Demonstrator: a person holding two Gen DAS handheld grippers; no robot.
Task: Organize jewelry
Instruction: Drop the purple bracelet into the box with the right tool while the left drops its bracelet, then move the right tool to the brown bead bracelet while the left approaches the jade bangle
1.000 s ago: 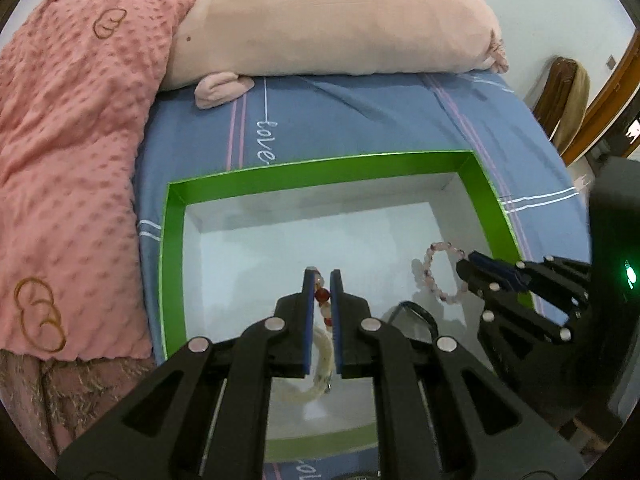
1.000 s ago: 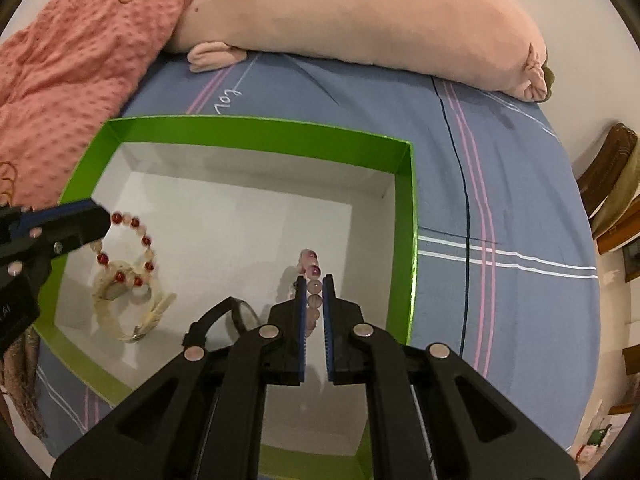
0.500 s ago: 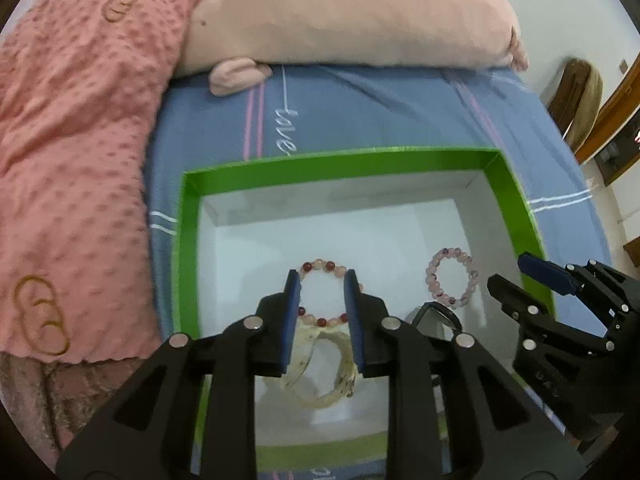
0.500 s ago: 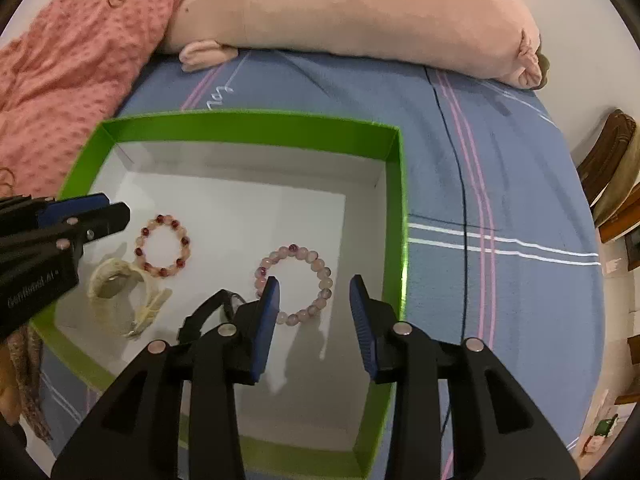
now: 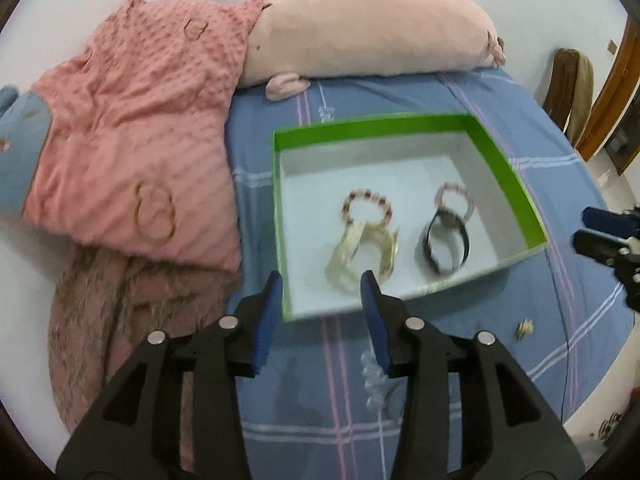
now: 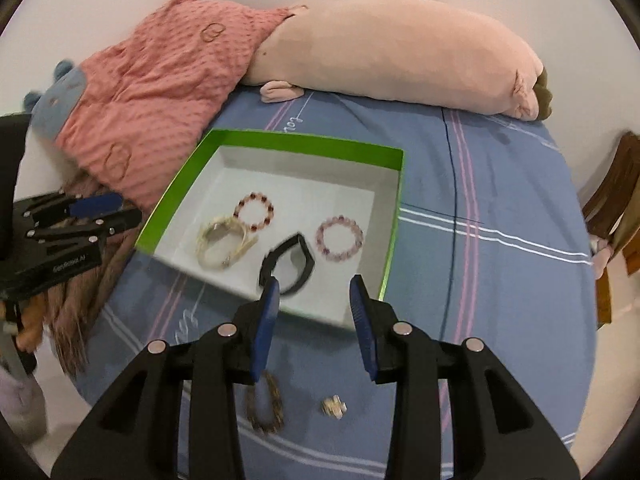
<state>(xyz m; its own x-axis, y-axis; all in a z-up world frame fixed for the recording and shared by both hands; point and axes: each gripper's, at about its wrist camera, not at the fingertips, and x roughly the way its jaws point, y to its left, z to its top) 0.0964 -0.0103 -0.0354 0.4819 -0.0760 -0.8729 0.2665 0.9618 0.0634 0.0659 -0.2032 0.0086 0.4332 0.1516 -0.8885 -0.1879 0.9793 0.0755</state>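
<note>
A green box (image 5: 524, 208) (image 6: 394, 236) with a white floor lies on the blue bedsheet. It holds a red bead bracelet (image 5: 366, 205) (image 6: 254, 210), a pink bead bracelet (image 5: 455, 199) (image 6: 339, 237), a cream band (image 5: 362, 258) (image 6: 222, 245) and a black band (image 5: 445, 246) (image 6: 286, 266). My left gripper (image 5: 322, 294) is open and empty, pulled back above the box's near edge. My right gripper (image 6: 314, 298) is open and empty, near the box's front corner. On the sheet lie a clear bead bracelet (image 5: 374, 380), a brown bead bracelet (image 6: 266, 404) and a small gold piece (image 5: 525, 326) (image 6: 334, 406).
A pink blanket (image 5: 132, 152) (image 6: 160, 80) lies left of the box. A long pink plush pillow (image 5: 372, 36) (image 6: 392, 56) lies behind it. A brown furry cloth (image 5: 120, 300) hangs at the bed's left edge. A wooden chair (image 5: 568, 88) stands at the right.
Both grippers opened, let the bead bracelets drop into the box and pulled back and up. More of the bed and the loose pieces on the sheet have come into view.
</note>
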